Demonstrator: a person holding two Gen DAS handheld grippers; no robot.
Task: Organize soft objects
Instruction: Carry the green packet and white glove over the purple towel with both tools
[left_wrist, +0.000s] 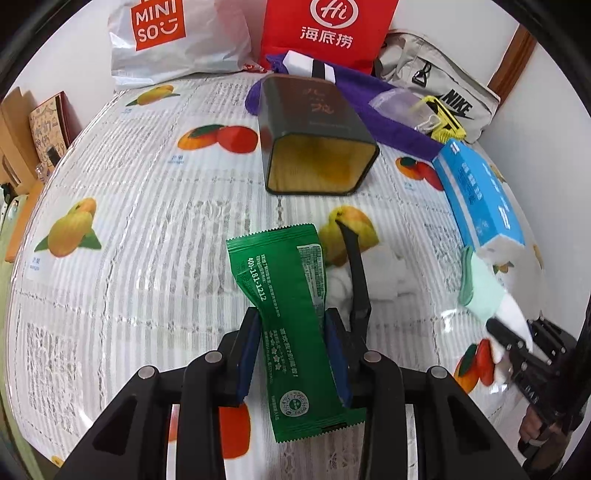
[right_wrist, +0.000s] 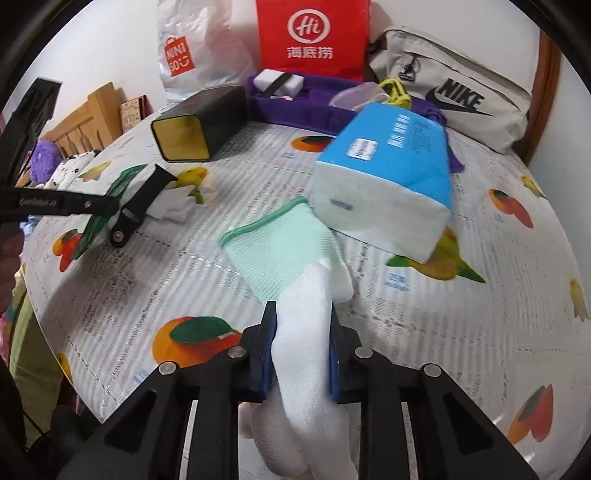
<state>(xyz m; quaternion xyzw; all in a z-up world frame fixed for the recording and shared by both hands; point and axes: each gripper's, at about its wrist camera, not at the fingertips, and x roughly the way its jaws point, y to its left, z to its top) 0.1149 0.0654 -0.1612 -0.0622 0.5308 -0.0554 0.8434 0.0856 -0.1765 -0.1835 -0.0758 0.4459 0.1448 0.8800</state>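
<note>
The left gripper (left_wrist: 293, 354) is clamped on a green packet (left_wrist: 291, 325), held above the fruit-print tablecloth (left_wrist: 147, 221) — the right gripper (right_wrist: 301, 354) pinches a white sock (right_wrist: 299, 354) whose mint cuff (right_wrist: 273, 251) touches a blue tissue pack (right_wrist: 388, 162). A dark tin (left_wrist: 314, 136) lies on its side, open end facing the packet, a purple cloth (left_wrist: 388, 110) behind it

My right gripper (right_wrist: 301, 350) hides the white sock (right_wrist: 303, 354) toe; the Miniso bag (left_wrist: 173, 40) top is cropped by the frame.
</note>
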